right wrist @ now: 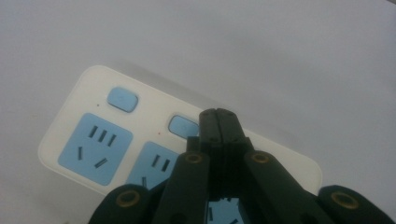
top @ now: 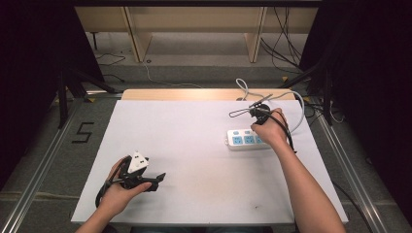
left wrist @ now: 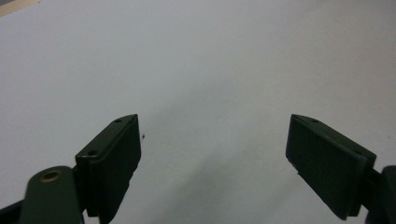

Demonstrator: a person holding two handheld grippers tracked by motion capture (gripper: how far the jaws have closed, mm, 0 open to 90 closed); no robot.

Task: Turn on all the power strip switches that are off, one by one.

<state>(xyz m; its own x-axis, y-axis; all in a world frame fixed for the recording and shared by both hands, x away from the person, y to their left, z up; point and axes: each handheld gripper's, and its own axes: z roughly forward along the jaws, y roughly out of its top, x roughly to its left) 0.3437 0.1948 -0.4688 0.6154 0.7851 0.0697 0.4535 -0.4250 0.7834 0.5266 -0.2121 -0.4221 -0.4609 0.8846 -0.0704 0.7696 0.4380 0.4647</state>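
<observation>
White table cover (top: 194,145) is mostly bare. Near edge: left gripper (left wrist: 212,140) idle, jaws wide apart, holding nothing. Farther back: right gripper (right wrist: 217,122), jaws fully together and empty, poised over power strip (right wrist: 93,140) by its second switch button (right wrist: 183,126). Press looks imminent; whether it's toggled, can't tell.

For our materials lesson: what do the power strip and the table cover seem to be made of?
Power strip: probably moulded plastic, smooth white casing with pale blue socket faces and buttons, rounded corners, slight sheen. Table cover: matte white sheet, paper or laminate, hard to say; flat, no glare.
</observation>
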